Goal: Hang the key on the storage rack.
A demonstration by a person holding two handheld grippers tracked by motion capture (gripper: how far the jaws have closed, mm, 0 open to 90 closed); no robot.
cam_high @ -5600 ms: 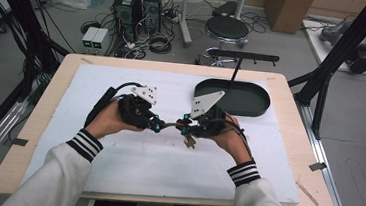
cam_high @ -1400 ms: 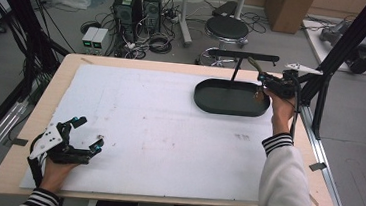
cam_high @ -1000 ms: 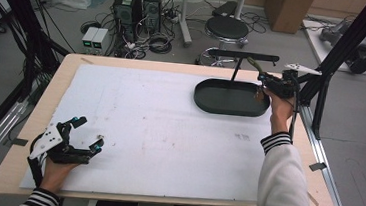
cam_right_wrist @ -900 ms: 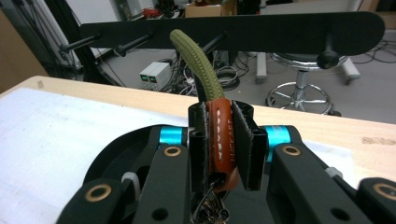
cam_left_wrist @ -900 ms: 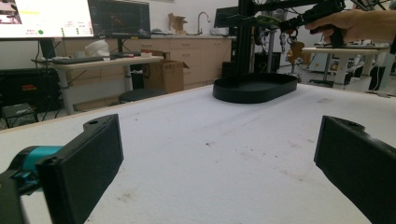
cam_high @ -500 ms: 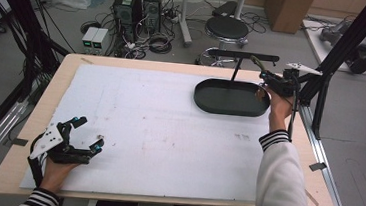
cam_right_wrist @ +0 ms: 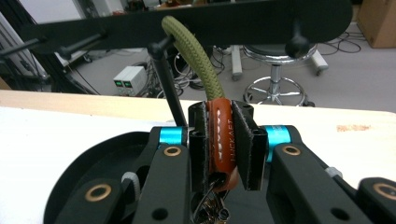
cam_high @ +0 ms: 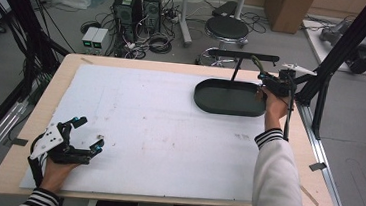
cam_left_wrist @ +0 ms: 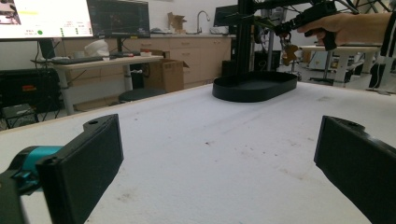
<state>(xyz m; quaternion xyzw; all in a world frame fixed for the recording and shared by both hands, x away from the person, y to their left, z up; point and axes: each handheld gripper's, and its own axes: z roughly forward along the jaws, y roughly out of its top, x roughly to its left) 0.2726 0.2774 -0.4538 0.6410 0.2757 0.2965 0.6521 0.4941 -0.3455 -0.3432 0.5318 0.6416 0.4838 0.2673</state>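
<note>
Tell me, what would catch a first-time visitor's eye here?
Probably the right gripper, raised at the table's far right and clamped on a brown leather keychain tab whose olive cord loop reaches a peg of the black rack. Below sits an oval black tray. At the near left, the left gripper rests open on the white mat.

Left gripper [cam_left_wrist: 219,172] jaws are standing wide apart at lower left and lower right, nothing between them, white counter [cam_left_wrist: 210,140] showing in the gap. Black oval tray [cam_left_wrist: 254,86] is sitting at upper centre. At upper right, a hand [cam_left_wrist: 348,28] is holding the right gripper [cam_left_wrist: 285,30] above the tray, a brown tag [cam_left_wrist: 288,50] dangling from it.
</note>
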